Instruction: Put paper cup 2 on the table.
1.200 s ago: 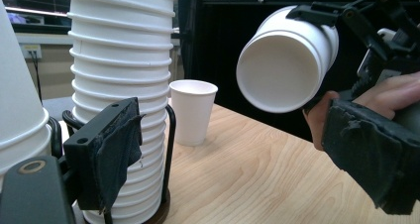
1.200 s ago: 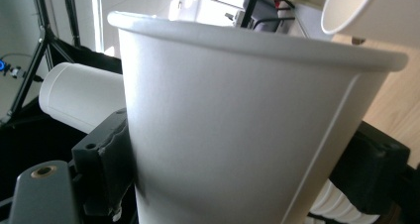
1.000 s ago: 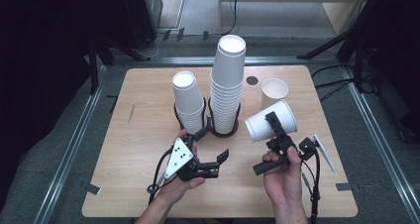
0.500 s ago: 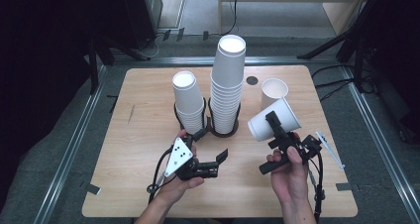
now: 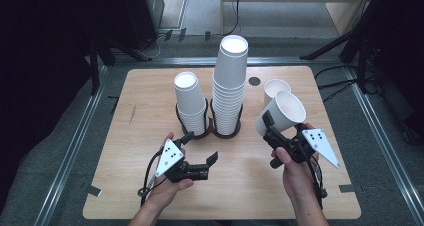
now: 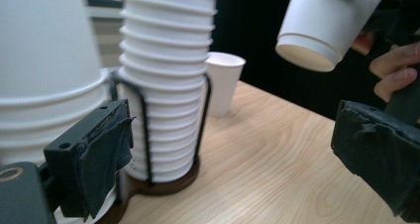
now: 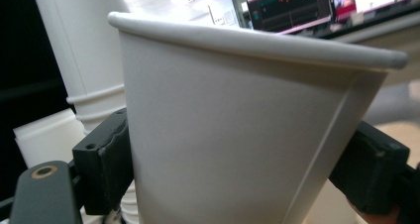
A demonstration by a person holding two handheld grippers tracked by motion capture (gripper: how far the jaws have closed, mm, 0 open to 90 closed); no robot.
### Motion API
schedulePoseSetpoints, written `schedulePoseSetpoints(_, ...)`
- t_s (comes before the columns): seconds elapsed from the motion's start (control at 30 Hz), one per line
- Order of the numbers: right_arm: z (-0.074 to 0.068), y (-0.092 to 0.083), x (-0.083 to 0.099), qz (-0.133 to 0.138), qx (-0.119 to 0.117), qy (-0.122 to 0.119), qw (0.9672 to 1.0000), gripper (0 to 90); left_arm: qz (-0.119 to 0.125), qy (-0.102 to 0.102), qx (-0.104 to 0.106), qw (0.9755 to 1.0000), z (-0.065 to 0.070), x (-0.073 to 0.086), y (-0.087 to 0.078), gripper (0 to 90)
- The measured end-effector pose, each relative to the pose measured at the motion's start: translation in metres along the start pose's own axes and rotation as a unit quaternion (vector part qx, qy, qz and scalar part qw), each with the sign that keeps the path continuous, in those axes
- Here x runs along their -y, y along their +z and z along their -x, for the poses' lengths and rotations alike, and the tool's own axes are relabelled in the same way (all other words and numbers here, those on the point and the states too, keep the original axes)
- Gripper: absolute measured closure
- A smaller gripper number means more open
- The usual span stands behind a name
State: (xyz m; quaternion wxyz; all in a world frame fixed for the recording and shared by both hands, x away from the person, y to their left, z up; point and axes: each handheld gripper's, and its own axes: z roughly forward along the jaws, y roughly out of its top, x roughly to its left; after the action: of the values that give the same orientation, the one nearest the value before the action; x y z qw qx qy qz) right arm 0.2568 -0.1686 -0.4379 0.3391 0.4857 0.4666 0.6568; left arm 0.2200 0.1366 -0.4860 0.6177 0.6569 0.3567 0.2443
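The right gripper (image 5: 268, 127) clamps 1 plain white paper cup (image 5: 281, 114), tilted, above the desk's (image 5: 130, 186) right edge. The left gripper (image 5: 200, 147) has just been opening; its jaws stand wide and empty.

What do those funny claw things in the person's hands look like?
Both are black. The left gripper and right gripper each carry a pale grey three-cornered plate dotted with small black spots. Two blocky black jaws stick out in front, padded with rough dark material. A thin black cable trails from each. No sleeves show.
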Motion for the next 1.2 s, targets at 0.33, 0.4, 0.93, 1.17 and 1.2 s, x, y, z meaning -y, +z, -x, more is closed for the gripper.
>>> schedulePoseSetpoints(0.33, 0.0, 0.005, 0.012, -0.001, 0.028, -0.109, 0.9936, 14.9, -0.016, -0.014, -0.032, 0.9993, -0.023, 0.011, -0.022, 2.8)
schedulePoseSetpoints(0.4, 0.001, 0.005, 0.016, -0.002, 0.032, -0.122, 0.9921, 14.9, -0.019, -0.019, -0.039, 0.9989, -0.026, 0.014, -0.025, 2.9)
schedulePoseSetpoints(0.93, 0.043, 0.011, 0.029, -0.021, 0.048, -0.135, 0.9894, 14.4, -0.025, -0.047, -0.09, 0.9945, -0.056, 0.032, -0.047, 2.9)
schedulePoseSetpoints(1.17, 0.065, 0.017, 0.035, -0.017, 0.064, -0.155, 0.9856, 14.4, -0.04, -0.046, -0.114, 0.9916, -0.067, 0.039, -0.05, 2.9)
schedulePoseSetpoints(1.2, 0.068, 0.017, 0.037, -0.017, 0.068, -0.155, 0.9854, 14.4, -0.041, -0.044, -0.117, 0.9913, -0.068, 0.039, -0.05, 2.9)
